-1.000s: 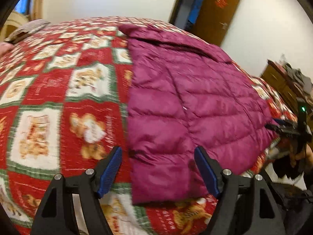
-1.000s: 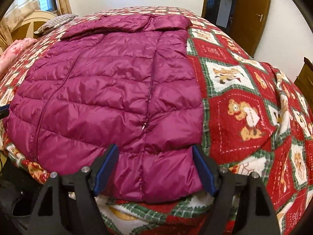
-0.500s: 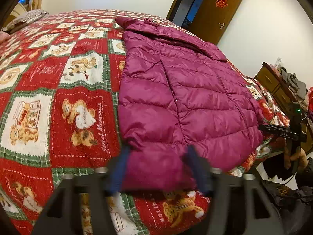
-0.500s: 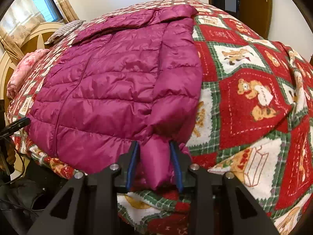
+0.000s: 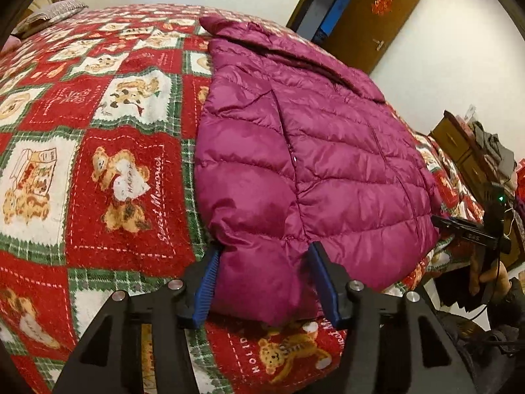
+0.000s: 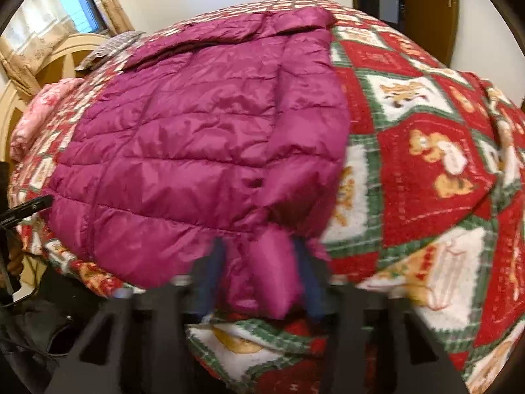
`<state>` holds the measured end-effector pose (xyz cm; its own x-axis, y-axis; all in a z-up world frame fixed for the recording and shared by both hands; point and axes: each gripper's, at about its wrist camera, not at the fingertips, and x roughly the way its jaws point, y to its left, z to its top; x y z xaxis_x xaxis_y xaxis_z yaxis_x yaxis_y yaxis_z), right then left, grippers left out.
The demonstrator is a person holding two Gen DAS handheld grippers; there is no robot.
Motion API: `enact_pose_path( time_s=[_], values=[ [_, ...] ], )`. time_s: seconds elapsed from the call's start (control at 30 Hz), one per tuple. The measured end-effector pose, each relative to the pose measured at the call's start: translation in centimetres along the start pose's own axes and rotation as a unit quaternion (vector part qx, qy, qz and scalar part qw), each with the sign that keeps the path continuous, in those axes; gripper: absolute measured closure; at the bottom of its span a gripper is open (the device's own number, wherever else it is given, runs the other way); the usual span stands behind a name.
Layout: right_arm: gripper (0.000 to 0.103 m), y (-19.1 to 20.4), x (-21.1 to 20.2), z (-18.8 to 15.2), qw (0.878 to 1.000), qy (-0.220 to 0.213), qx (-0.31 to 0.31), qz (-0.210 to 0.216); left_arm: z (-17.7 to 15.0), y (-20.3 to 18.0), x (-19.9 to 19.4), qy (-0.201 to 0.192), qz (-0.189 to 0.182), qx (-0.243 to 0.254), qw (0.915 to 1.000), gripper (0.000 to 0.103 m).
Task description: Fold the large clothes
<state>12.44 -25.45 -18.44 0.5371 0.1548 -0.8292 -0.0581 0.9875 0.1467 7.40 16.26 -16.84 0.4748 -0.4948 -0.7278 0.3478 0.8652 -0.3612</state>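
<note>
A magenta quilted puffer jacket [image 5: 315, 151] lies spread on a bed with a red, green and white teddy-bear blanket [image 5: 98, 151]. It also shows in the right wrist view [image 6: 197, 144]. My left gripper [image 5: 265, 285] is closed on the jacket's near hem corner, the fabric bunched between its blue pads [image 5: 206, 289]. My right gripper [image 6: 259, 275] is closed on the other hem corner, the fabric bulging between its blurred blue pads [image 6: 308, 282]. The right gripper appears in the left wrist view [image 5: 475, 236] at the bed's right edge.
A brown door [image 5: 370, 23] stands open behind the bed. A wooden dresser with piled clothes [image 5: 479, 151] is at the right. A headboard [image 6: 49, 75], a pink bundle [image 6: 36, 118] and a pillow [image 6: 108, 49] lie at the bed's far side.
Both grippers moved in onto the jacket's hem and closed on it, from wide open a second ago. The hem corners are now pinched and lifted a little; the right view is motion-blurred.
</note>
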Motion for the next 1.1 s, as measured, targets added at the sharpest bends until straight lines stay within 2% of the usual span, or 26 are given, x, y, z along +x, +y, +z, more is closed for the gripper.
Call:
enact_pose_path(
  time_s=[0.03, 0.07, 0.13, 0.17, 0.37, 0.5, 0.6, 0.73, 0.87, 1.1],
  values=[
    [0.085, -0.3, 0.0, 0.0, 1.000, 0.001, 0.005, 0.000, -0.1, -0.1, -0.1, -0.007, 0.008, 0.004, 0.9999, 0.073],
    [0.086, -0.8, -0.2, 0.0, 1.000, 0.001, 0.018, 0.012, -0.2, 0.1, -0.2, -0.006, -0.002, -0.003, 1.0000, 0.087],
    [0.089, -1.2, -0.5, 0.0, 0.999, -0.001, 0.036, 0.024, -0.1, 1.0, -0.2, -0.004, -0.049, -0.045, 0.9978, 0.094],
    [0.090, -1.4, -0.7, 0.1, 0.999, -0.002, 0.041, 0.029, -0.1, 1.1, -0.2, -0.006, -0.060, -0.055, 0.9967, 0.096],
    [0.092, -1.7, -4.3, 0.6, 0.992, -0.043, 0.073, 0.090, 1.2, -0.5, -2.9, -0.052, -0.082, -0.032, 0.9948, 0.097],
    [0.093, -2.0, -6.7, 0.6, 0.983, -0.073, 0.097, 0.139, 2.3, -2.1, -5.8, -0.098, -0.110, -0.008, 0.9890, 0.097],
    [0.093, -1.6, -8.0, 0.8, 0.977, -0.090, 0.103, 0.166, 3.0, -3.2, -7.3, -0.119, -0.133, 0.001, 0.9840, 0.097],
    [0.093, -1.3, -9.6, 1.1, 0.969, -0.107, 0.106, 0.198, 3.7, -5.1, -9.0, -0.141, -0.142, 0.026, 0.9794, 0.098],
    [0.093, -1.0, -13.0, 1.0, 0.960, -0.142, 0.099, 0.219, 4.2, -6.5, -11.9, -0.180, -0.175, 0.048, 0.9667, 0.098],
    [0.093, -1.2, -20.0, 1.1, 0.943, -0.231, 0.090, 0.224, 5.1, -8.0, -17.6, -0.256, -0.236, 0.065, 0.9351, 0.098]
  ],
)
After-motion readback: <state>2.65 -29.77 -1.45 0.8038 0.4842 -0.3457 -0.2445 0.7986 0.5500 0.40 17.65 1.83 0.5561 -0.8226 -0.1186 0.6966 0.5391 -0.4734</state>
